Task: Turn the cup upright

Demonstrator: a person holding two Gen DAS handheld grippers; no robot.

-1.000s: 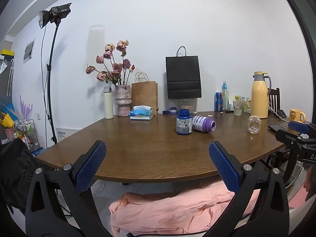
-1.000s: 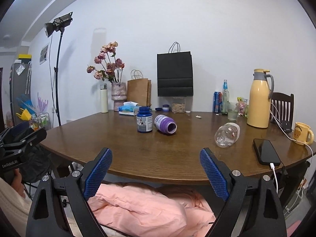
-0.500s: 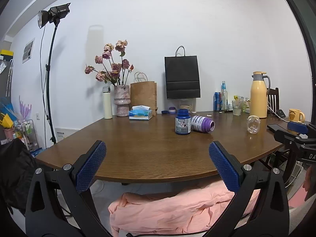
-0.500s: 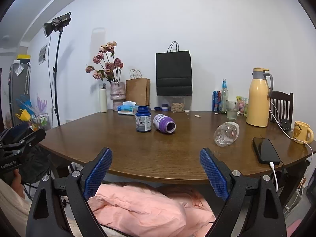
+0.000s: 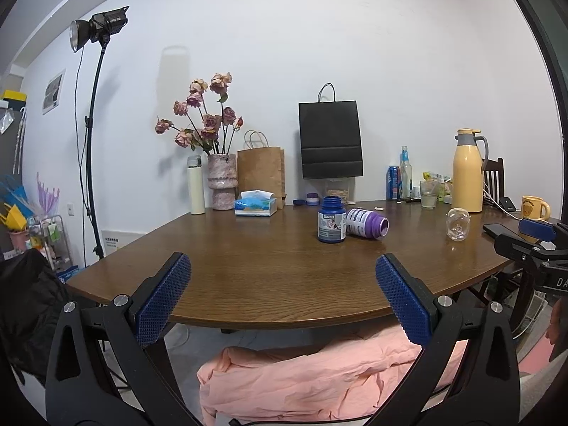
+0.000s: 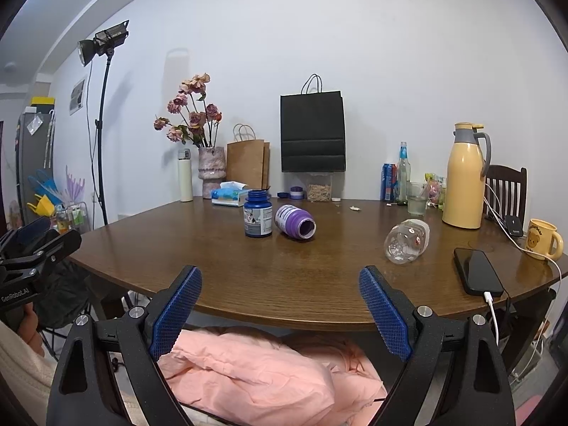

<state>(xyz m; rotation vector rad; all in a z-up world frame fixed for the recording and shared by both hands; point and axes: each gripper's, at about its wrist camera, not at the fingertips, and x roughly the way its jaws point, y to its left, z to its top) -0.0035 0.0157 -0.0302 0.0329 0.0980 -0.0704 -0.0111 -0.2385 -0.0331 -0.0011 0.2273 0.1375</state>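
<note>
A clear plastic cup with small cartoon prints lies on its side on the brown table, right of centre; the left wrist view shows the same cup far right. A purple jar also lies on its side, mouth towards me, beside an upright blue jar. My right gripper hangs open before the table's near edge, short of the cup. My left gripper is open too, nothing between its blue pads, well left of the cup.
A black phone on a white cable lies right of the cup, with a yellow mug and yellow thermos behind. Vase, tissue box, paper bags and bottles line the back. Pink cloth lies below the table edge.
Both views have drifted slightly; the table objects sit a touch lower and leftward in frame. Nothing on the table has moved, and both grippers stay open.
</note>
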